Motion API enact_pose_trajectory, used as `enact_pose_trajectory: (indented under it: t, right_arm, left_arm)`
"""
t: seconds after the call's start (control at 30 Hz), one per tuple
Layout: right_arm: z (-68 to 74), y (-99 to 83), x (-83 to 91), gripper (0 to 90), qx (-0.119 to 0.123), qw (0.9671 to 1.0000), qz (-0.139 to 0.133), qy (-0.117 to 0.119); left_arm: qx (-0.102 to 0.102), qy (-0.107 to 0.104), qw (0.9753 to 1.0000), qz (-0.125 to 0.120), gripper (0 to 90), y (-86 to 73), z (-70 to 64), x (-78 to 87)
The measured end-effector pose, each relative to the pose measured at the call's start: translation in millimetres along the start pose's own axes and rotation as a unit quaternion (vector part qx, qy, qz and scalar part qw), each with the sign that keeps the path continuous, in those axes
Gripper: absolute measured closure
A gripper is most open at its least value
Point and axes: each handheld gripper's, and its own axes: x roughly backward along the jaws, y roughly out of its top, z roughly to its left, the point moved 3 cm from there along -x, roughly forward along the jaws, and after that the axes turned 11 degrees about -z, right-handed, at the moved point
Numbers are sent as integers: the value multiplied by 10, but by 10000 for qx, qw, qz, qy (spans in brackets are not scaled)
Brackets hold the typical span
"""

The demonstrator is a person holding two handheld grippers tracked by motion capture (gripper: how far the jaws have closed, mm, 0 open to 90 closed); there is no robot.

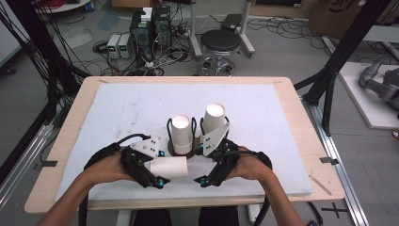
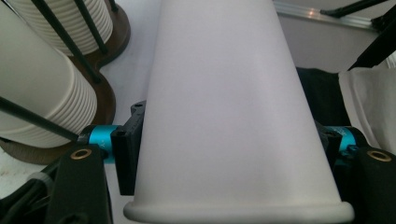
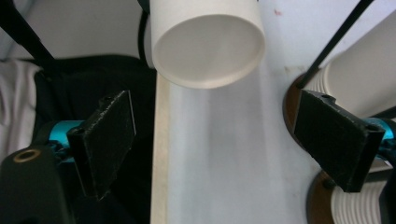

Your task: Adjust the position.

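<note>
Two grippers at the near edge of the tabletop (image 1: 117, 94), both close to the brown cup holder (image 1: 181, 151), which serves as the landmark here.

Left gripper (image 1: 160, 173): just near-left of the holder. Its fingers (image 2: 125, 154) pinch a single white paper cup (image 1: 169, 167) across its body, close to the rolled rim. The cup lies sideways, clear of the holder and just in front of it, rim toward the left hand, base pointing toward the right gripper. In the left gripper view the cup (image 2: 233, 121) stands between the two black fingers, with the holder's stacked cups (image 2: 42, 93) off to one side behind thin black rods.

Right gripper (image 1: 207, 176): just near-right of the holder. Its fingers (image 3: 106, 140) are spread wide with nothing between them but bare white tabletop. In the right gripper view the held cup's closed base (image 3: 208, 44) faces the camera, beyond the fingertips and not touching them.

Holder: two stacks of white cups, bottoms up, each fenced by black wire rods. Left stack (image 1: 181, 134) shorter, right stack (image 1: 214, 120) taller and tilted away from it.
</note>
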Motion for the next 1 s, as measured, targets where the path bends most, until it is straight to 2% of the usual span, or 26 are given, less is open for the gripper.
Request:
enact_pose_trajectory:
  t: [0.2,0.33,0.43,0.7,0.83,1.0]
  right_arm:
    - [3,60,-62,134,131,9986,511,-5]
    - [-3,102,-110,134,293,9964,798,42]
    - [15,130,-124,134,287,9946,998,40]
    - [34,158,-186,134,408,9911,1269,15]
    - [38,178,-219,134,454,9896,1366,20]
    - [42,188,-267,134,472,9883,1449,-3]
  left_arm:
    - [-70,3,9988,486,320,51,9,-20]
    - [-87,6,9975,694,319,83,12,-50]
    - [-110,11,9963,856,320,93,24,-73]
    - [-144,-7,9934,1141,320,135,29,-173]
    - [-193,-27,9909,1330,320,167,30,-228]
    - [-210,-30,9903,1370,319,222,20,-270]
